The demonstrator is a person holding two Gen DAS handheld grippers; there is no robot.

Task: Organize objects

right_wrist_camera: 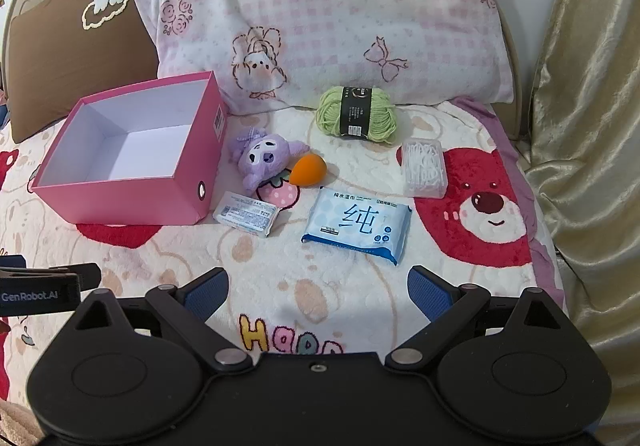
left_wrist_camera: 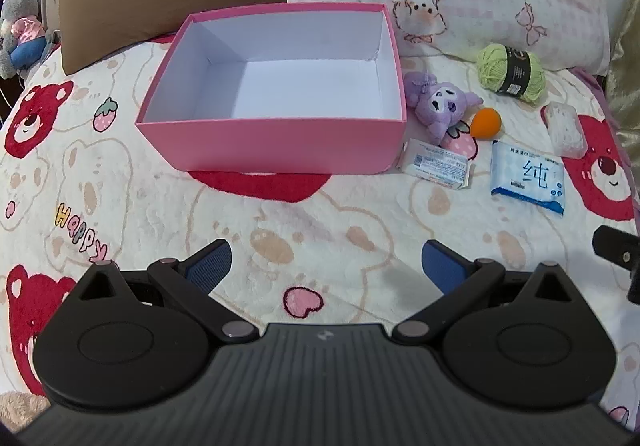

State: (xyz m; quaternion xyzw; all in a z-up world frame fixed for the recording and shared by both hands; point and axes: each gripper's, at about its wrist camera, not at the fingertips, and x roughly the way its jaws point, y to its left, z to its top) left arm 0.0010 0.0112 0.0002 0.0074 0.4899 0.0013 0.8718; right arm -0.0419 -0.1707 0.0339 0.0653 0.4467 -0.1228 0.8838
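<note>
Ahead of your right claw (right_wrist_camera: 318, 288), jaws apart, empty: wipes pack (right_wrist_camera: 357, 226); grip its short edges, drop into pink box (right_wrist_camera: 120, 201).

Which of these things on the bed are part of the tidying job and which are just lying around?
Job: pink box, purple plush, orange sponge, yarn, wipes pack, white packet, swab case.
Just there: pillows, blanket, gold curtain.

Right gripper (right_wrist_camera: 318, 286) hangs wide over wipes pack (right_wrist_camera: 357, 224).
</note>
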